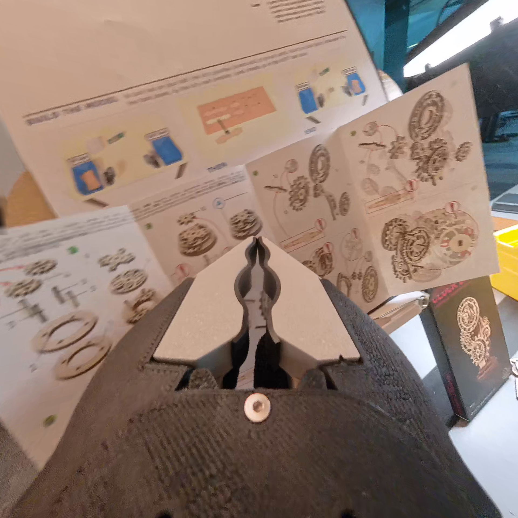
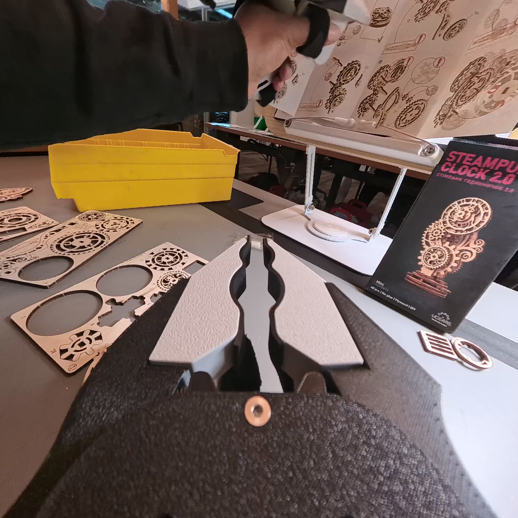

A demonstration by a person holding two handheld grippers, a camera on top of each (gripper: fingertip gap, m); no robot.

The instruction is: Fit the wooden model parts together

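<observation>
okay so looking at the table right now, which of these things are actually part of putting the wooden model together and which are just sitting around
Part of the job:
- wooden part sheets
- two loose wooden pieces
- instruction sheet on its white stand
- left tongs, tips together
- right tongs, slightly apart, empty

Just lying about:
- yellow bin
- black model box

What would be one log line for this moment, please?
left tool shut, raised at instruction sheet | right tool open, empty, low over table | wooden part sheets flat on table
</observation>
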